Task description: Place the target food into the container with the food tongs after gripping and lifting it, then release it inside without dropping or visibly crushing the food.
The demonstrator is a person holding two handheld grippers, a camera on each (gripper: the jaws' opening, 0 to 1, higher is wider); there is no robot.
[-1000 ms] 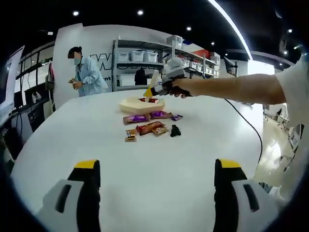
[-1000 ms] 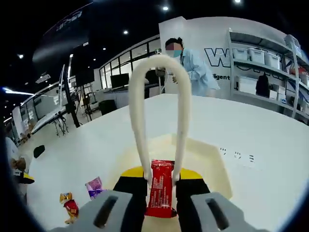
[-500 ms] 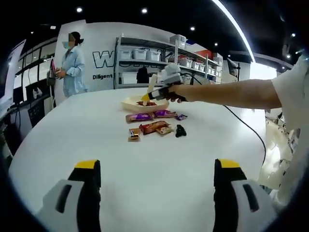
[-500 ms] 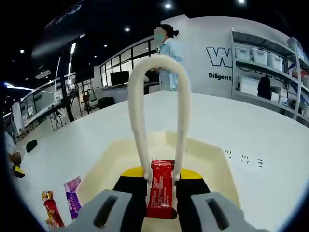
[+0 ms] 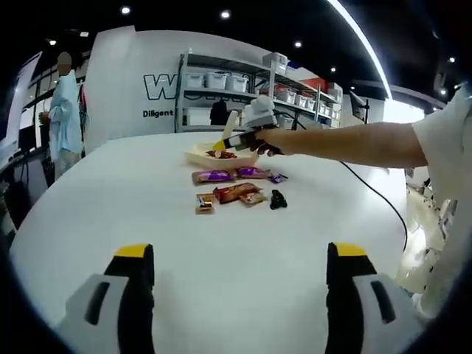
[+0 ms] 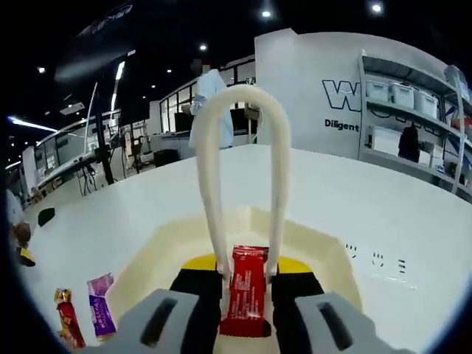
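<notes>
My right gripper (image 6: pixel 247 269) is shut on a pair of cream food tongs (image 6: pixel 240 140), whose loop arches up in front of me. The tong tips pinch a red snack pack (image 6: pixel 247 291) over the inside of the cream container (image 6: pixel 324 243). In the left gripper view, a hand holds the right gripper (image 5: pixel 249 122) above the same container (image 5: pixel 198 156) at the far side of the table, with the red pack (image 5: pixel 220 154) low over it. My left gripper (image 5: pixel 240 258) stays near the table's front, open, nothing between its jaws.
On the white table (image 5: pixel 110 199) in front of the container lie purple packs (image 5: pixel 214 176), an orange pack (image 5: pixel 232 193), a small pack (image 5: pixel 203 205) and a black object (image 5: pixel 276 199). A person (image 5: pixel 63 110) stands at the far left. Shelves (image 5: pixel 221 88) stand behind.
The right gripper has sunk a little closer to the container with the red pack still pinched in the tongs. The person in the background has walked to the left. The left gripper stays open.
</notes>
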